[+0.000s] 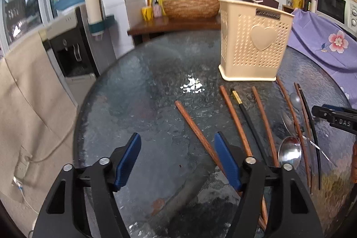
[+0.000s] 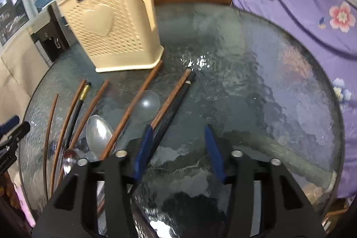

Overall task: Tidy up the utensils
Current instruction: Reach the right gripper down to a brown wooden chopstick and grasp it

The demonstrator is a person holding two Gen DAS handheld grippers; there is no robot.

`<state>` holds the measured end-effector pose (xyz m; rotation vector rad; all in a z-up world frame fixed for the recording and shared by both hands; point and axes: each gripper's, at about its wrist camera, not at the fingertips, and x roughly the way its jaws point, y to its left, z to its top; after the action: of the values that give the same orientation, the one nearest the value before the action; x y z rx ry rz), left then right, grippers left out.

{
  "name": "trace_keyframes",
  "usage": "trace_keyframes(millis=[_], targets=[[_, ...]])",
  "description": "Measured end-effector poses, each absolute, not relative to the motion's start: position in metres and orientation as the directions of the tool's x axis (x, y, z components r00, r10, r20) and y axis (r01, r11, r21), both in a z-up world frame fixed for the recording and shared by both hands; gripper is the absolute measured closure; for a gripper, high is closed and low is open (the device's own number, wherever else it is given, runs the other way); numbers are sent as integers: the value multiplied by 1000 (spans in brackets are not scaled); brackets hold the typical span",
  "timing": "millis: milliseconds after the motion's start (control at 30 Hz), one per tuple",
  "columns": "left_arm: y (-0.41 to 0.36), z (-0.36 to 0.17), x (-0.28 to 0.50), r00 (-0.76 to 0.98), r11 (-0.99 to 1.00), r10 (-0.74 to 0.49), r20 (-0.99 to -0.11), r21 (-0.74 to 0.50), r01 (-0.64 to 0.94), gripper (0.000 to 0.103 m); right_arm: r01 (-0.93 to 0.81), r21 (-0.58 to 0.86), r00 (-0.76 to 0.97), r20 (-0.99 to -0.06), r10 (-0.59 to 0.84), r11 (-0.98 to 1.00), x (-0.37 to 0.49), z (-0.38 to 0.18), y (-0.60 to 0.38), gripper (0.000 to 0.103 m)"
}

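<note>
Both claws hover over the round glass desk (image 1: 138, 86), nothing gripped. Left claw (image 1: 178, 162): jaws apart, only bare glass between the blue pads; a brown wooden chopstick (image 1: 196, 133) runs diagonally just past its right pad, not pinched. Right claw (image 2: 178, 148): jaws apart, narrower than the left. A brown-and-black chopstick pair (image 2: 174, 104) passes under or behind its left pad; contact unclear, but nothing sits between the pads.

Cream perforated utensil holder (image 1: 252, 41) with a heart on the front stands upright at the far side of the desk; cannot see its inside. Utensils lie loose on the glass in front of it, fanned out: several brown chopsticks, a black chopstick with gold band (image 1: 245, 110), a metal spoon (image 1: 290, 151), a clear plastic spoon (image 2: 146, 106). One brown stick's tip (image 2: 159, 64) touches the holder's base. Purple floral cloth (image 2: 312, 21) beyond the desk's edge.
</note>
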<state>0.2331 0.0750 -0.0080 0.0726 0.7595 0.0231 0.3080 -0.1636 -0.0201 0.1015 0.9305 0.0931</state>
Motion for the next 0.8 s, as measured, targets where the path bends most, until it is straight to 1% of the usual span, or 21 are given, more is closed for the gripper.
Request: trace_keyframes(millis=[100, 167, 200, 233, 333, 500, 633, 800], targets=[[79, -13, 243, 703, 999, 28, -711, 52, 13, 40, -30, 140, 575, -807, 131, 990, 318, -22, -162, 57], [79, -15, 249, 695, 998, 30, -719, 56, 15, 42, -31, 116, 568, -815, 114, 993, 325, -23, -160, 61], [80, -16, 252, 691, 998, 32, -723, 58, 15, 42, -30, 99, 568, -817, 98, 995, 325, -24, -158, 65], [80, -17, 256, 683, 998, 31, -729, 58, 16, 44, -31, 92, 567, -818, 93, 995, 325, -25, -156, 67], [83, -21, 268, 657, 999, 23, -753, 43, 14, 47, -25, 100, 551, -829, 97, 995, 334, -25, -157, 72], [85, -25, 284, 628, 999, 23, -778, 33, 4, 48, -20, 93, 540, -837, 89, 995, 352, -25, -161, 78], [92, -28, 298, 585, 1000, 0, -811, -9, -12, 52, -22, 91, 532, -842, 88, 996, 369, -23, -160, 81], [94, -32, 316, 546, 1000, 21, -838, 5, -31, 57, -40, 80, 523, -848, 89, 996, 390, -21, -158, 85]])
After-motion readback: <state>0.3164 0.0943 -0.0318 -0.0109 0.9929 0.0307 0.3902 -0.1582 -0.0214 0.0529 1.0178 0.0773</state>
